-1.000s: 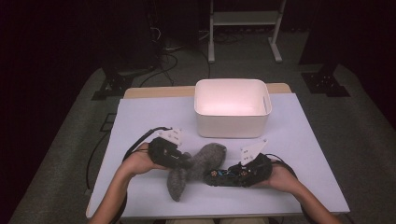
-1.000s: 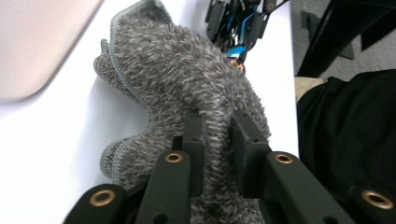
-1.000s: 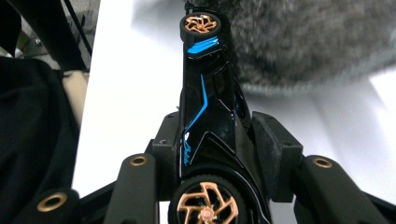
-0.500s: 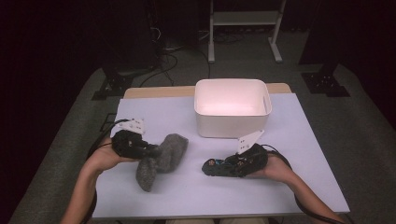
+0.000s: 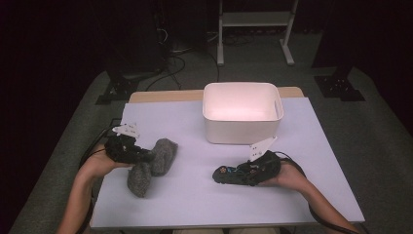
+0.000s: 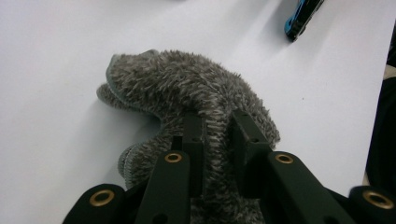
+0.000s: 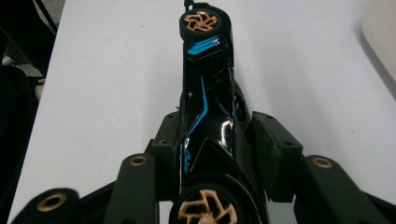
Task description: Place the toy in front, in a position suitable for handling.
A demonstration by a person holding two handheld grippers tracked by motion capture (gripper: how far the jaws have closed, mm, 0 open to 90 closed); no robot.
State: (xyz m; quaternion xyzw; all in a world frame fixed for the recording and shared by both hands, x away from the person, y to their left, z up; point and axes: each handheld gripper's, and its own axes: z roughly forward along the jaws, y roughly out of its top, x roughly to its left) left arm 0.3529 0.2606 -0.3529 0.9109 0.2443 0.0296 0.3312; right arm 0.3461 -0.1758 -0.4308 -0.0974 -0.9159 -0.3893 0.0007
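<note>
A grey fuzzy sock [image 5: 162, 152] lies bent on the white table [image 5: 195, 204] at the left. My left gripper [image 5: 146, 157] is shut on its middle. In the left gripper view the two black jaws pinch a ridge of the sock [image 6: 187, 88] between them, at my left gripper [image 6: 218, 140]. A black toy car [image 5: 225, 174] with blue stripes and gold wheels rests on the table right of centre. My right gripper [image 5: 243, 173] is shut on the car's body. In the right gripper view the car [image 7: 205, 102] points away from my right gripper [image 7: 217, 142].
A white plastic bin [image 5: 242, 131] stands at the back centre of the table, and its corner [image 7: 380, 37] shows in the right gripper view. The toy car's end [image 6: 301, 16] shows in the left gripper view. Dark floor, cables and stands surround the table.
My left hand has moved left across the table, dragging the grey sock away from the centre. The right hand with the car has stayed put.
</note>
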